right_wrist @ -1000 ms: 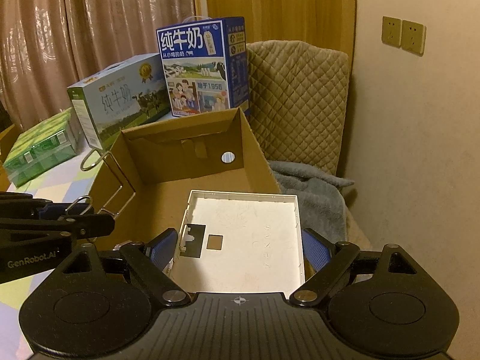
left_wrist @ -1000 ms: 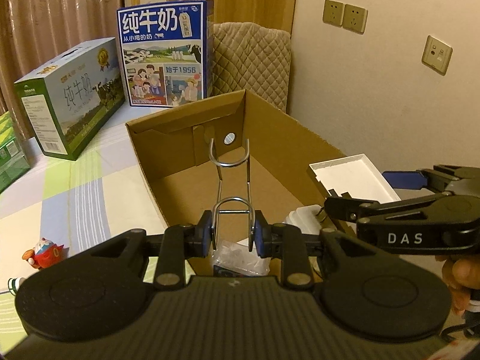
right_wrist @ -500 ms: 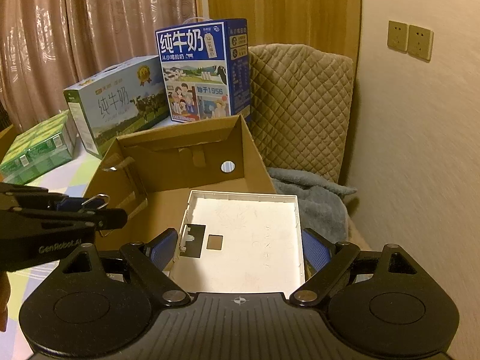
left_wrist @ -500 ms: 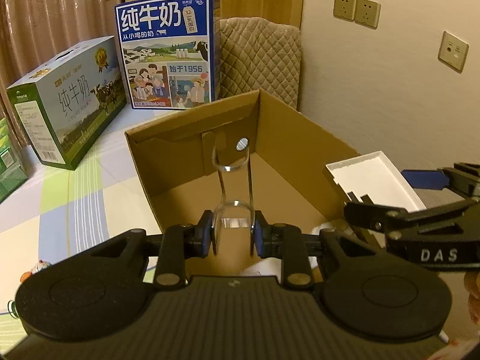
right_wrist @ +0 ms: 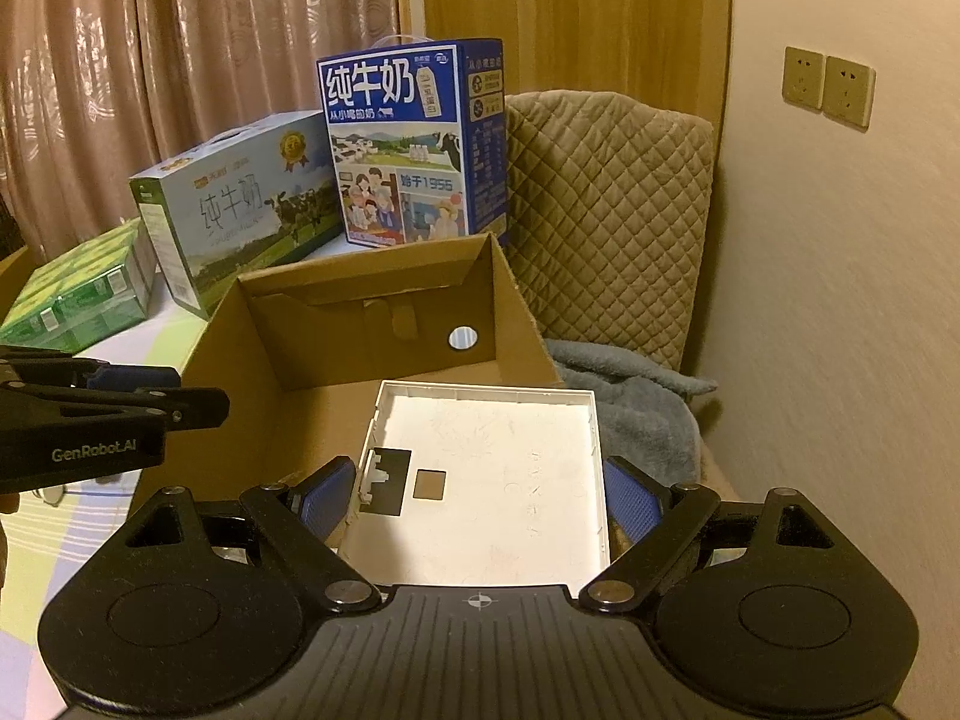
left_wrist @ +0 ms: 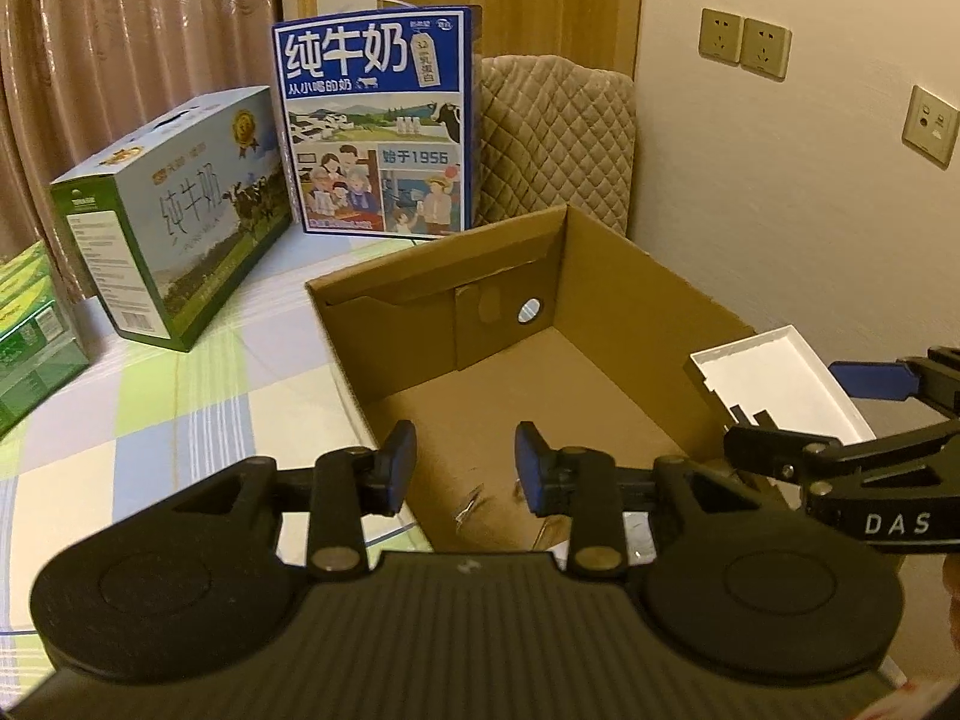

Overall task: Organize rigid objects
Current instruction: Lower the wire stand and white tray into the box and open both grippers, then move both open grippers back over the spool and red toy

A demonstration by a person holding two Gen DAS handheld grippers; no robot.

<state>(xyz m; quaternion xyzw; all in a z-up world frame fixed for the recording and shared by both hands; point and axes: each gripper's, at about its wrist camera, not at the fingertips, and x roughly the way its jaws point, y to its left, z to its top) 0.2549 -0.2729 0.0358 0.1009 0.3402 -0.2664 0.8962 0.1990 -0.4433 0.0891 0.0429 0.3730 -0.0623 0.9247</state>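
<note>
The white tray [right_wrist: 498,480] is lying nearly flat, its open side facing up and its far edge reaching over the cardboard box [right_wrist: 516,306]. The right tool [right_wrist: 477,501] is pinching it by its two side edges, while the left tool [left_wrist: 465,468] is opening over the box's near wall with nothing between its pads. A metal clip [left_wrist: 471,504] is lying inside the box just below that tool, its direction unclear.

cardboard box [left_wrist: 630,300] open-topped, white tray [right_wrist: 498,480] overhead
</note>
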